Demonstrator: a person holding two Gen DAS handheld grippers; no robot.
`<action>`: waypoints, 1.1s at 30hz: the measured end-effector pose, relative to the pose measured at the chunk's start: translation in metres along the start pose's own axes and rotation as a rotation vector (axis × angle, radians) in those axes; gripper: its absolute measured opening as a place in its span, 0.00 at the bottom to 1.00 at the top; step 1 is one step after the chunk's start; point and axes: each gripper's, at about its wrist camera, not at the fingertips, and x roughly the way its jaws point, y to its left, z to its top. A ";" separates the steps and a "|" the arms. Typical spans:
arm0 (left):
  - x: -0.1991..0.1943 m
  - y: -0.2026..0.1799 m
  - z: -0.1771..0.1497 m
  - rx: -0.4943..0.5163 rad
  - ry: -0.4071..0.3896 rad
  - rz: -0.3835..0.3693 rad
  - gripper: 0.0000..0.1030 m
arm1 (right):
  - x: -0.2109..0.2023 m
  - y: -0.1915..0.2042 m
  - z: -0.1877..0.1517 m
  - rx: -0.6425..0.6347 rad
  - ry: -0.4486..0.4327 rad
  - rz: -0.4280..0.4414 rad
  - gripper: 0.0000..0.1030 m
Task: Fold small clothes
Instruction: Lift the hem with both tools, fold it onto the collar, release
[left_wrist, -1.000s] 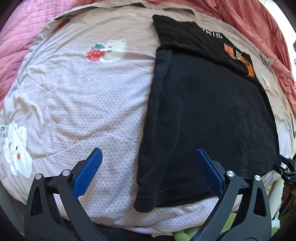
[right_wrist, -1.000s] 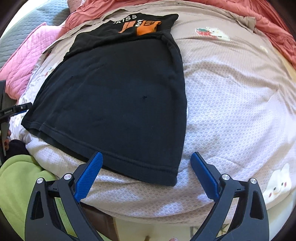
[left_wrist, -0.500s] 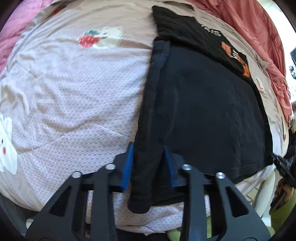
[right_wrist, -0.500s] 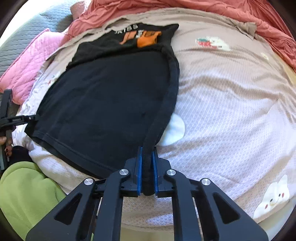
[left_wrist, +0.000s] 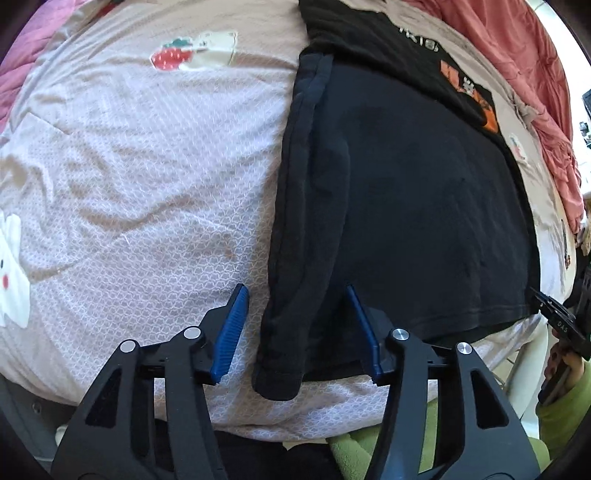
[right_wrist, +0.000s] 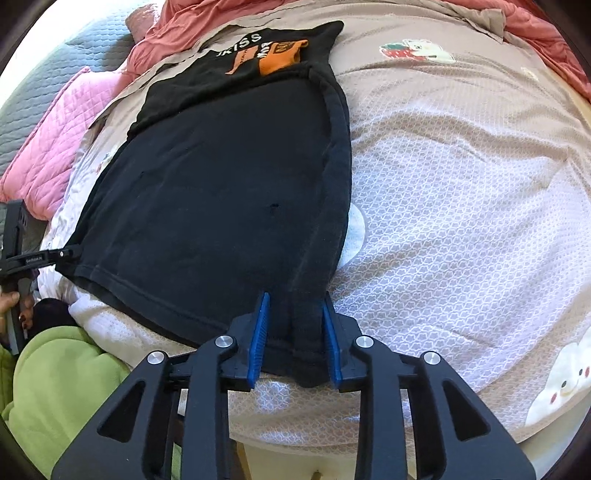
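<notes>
The jaws of the left gripper (left_wrist: 297, 328) stand apart, one on each side of the bunched near left corner of the black T-shirt (left_wrist: 406, 206), and they do not press it. The jaws of the right gripper (right_wrist: 295, 332) are also parted, more narrowly; the right pad touches a raised fold at the near right corner, the left pad stands off it. The shirt lies flat on a beige bed cover (right_wrist: 461, 221) with strawberry-bear prints, its orange print at the far end. A pink quilt (right_wrist: 48, 147) lies beside the cover.
</notes>
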 end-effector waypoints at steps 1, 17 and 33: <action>0.003 -0.002 0.000 0.008 0.012 -0.007 0.36 | 0.000 0.001 0.000 -0.003 0.001 0.000 0.25; -0.057 -0.011 0.039 0.024 -0.188 -0.153 0.03 | -0.075 -0.012 0.086 0.036 -0.272 0.237 0.08; -0.057 -0.023 0.246 0.023 -0.330 -0.098 0.03 | -0.024 -0.027 0.272 0.062 -0.457 0.107 0.08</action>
